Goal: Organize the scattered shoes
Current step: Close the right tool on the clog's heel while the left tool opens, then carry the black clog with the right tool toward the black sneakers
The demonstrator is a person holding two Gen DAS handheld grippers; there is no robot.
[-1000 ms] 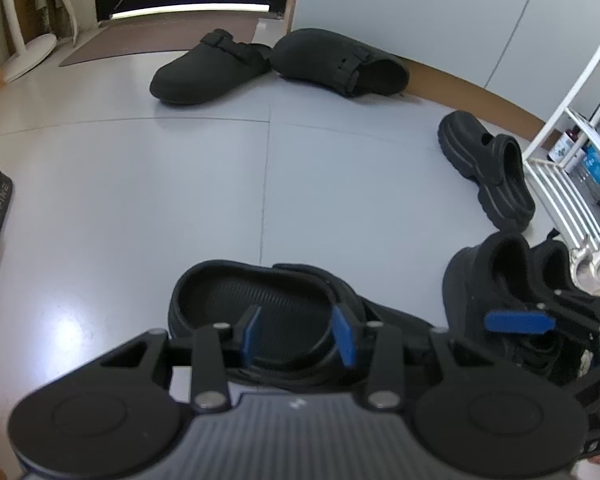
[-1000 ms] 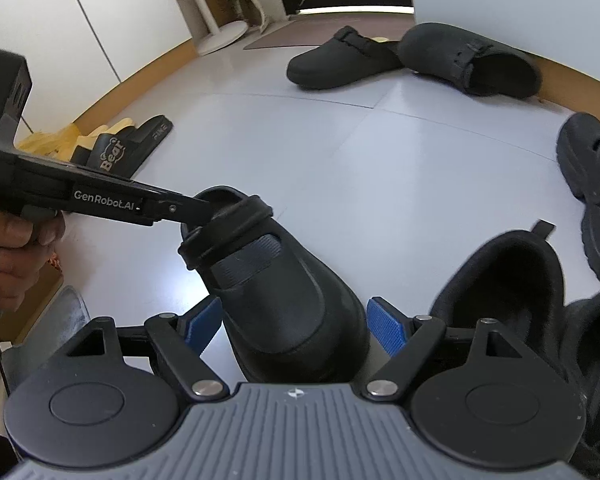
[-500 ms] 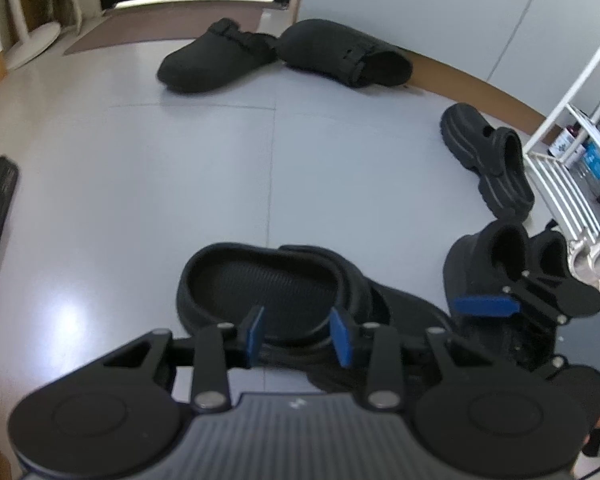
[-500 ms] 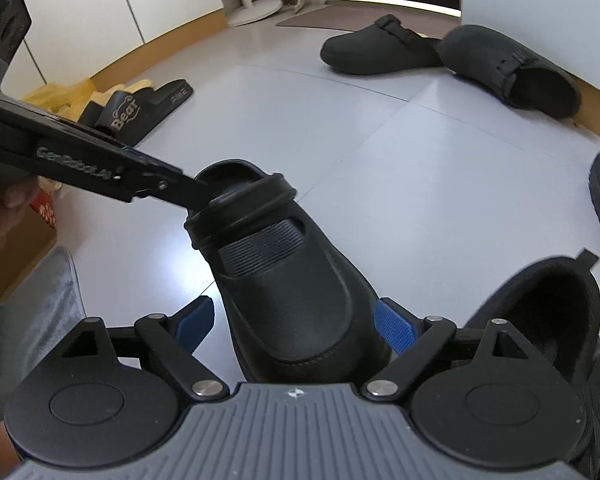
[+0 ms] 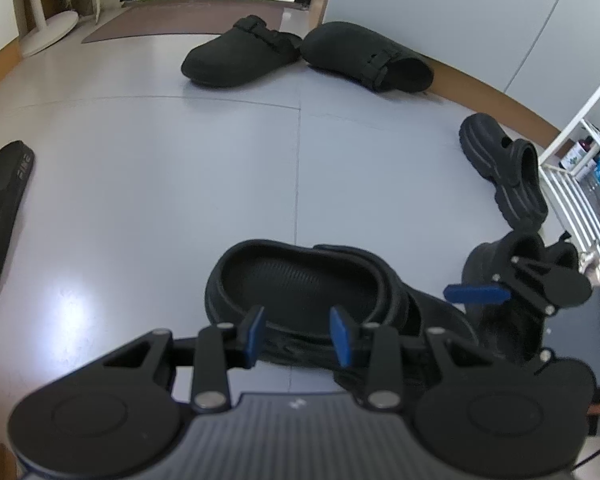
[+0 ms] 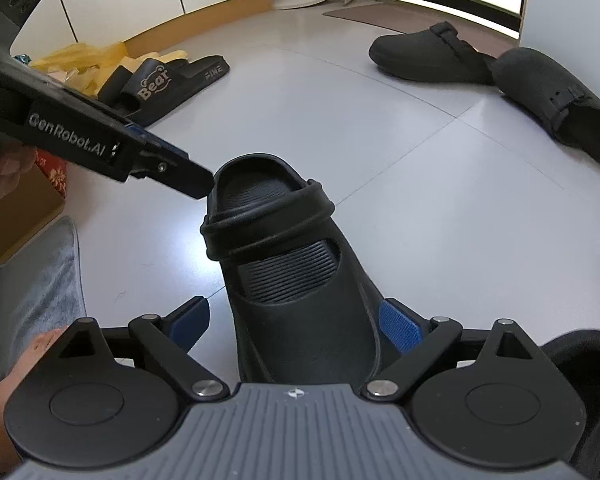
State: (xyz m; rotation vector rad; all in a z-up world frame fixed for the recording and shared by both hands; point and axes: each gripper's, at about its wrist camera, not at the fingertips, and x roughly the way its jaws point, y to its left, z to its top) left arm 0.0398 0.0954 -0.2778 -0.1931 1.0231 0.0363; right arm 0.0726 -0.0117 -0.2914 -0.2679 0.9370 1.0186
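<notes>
A black rubber clog stands on the grey floor, heel to the left in the left wrist view. My left gripper hovers at its near rim by the heel. Its blue pads stand a little apart and pinch nothing that I can see. In the right wrist view its fingertip meets the heel of the clog. My right gripper straddles the clog's toe and its jaws are opening. Floor shows between the left pad and the shoe.
Two black felt clogs lie by the far wall, and a chunky black clog lies near a white rack. Dark fuzzy shoes sit right of the clog. Black "Bear" slides, a yellow bag and a grey mat are at the left.
The right gripper's pads have spread away from the clog's toe and the wrist has rolled. The left gripper has slid a little along the clog, its pads slightly closer together.
</notes>
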